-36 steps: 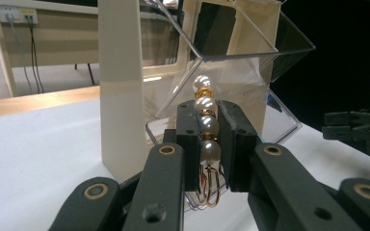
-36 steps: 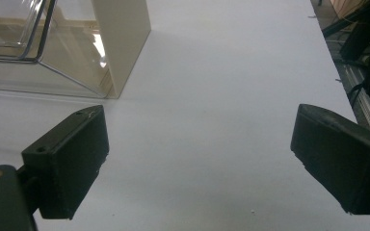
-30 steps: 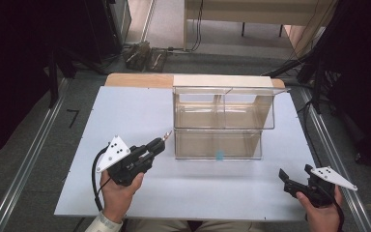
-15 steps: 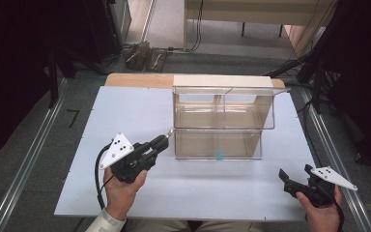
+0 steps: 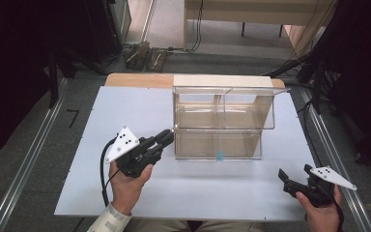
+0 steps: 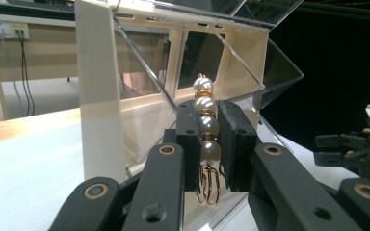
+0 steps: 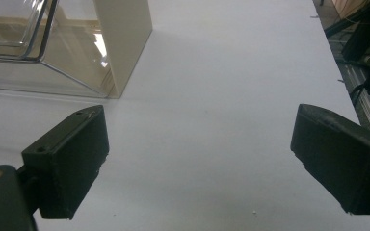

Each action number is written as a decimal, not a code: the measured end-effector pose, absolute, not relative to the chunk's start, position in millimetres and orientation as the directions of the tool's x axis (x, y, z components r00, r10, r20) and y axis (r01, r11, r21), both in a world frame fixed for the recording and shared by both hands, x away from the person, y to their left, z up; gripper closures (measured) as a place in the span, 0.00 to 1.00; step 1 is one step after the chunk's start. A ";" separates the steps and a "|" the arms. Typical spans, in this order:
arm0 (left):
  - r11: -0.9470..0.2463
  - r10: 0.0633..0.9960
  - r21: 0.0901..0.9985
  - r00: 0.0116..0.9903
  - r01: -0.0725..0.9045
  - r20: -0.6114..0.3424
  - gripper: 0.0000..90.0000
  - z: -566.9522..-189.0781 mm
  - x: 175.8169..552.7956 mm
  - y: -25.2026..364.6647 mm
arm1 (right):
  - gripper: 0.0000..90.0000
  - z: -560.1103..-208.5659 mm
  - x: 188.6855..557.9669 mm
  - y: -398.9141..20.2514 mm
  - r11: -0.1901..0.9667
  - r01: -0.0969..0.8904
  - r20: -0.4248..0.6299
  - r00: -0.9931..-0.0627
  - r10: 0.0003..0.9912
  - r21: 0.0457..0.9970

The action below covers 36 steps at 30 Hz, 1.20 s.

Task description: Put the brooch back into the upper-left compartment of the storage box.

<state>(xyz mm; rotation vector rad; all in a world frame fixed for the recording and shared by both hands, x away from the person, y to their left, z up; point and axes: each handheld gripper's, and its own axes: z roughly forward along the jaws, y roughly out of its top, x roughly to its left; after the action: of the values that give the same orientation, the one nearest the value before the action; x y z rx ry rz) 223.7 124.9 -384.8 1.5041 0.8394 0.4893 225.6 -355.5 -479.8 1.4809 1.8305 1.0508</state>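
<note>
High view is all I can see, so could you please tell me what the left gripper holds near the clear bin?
Observer: The left gripper is shut on a short pearl strand, white pearls with gold spacers between them.
Operator: Thank you; how does it sit in the fingers?
Observer: Upright between the fingers, its top pearls above them and copper wire hooks hanging below.
Operator: And is the right gripper carrying anything?
Observer: No, the right gripper is open above the white table, nothing between its fingers.
</note>
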 end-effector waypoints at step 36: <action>0.092 0.748 0.972 0.629 0.216 -0.211 0.89 -363.2 255.9 107.3 | 0.05 -480.0 225.4 -355.8 0.082 0.537 0.060 -0.243 0.968 0.840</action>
<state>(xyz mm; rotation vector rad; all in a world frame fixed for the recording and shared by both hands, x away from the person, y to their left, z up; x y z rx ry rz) 255.9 107.3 -363.2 1.4630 0.8596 0.4779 225.4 -355.8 -480.0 1.4822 1.8368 1.0596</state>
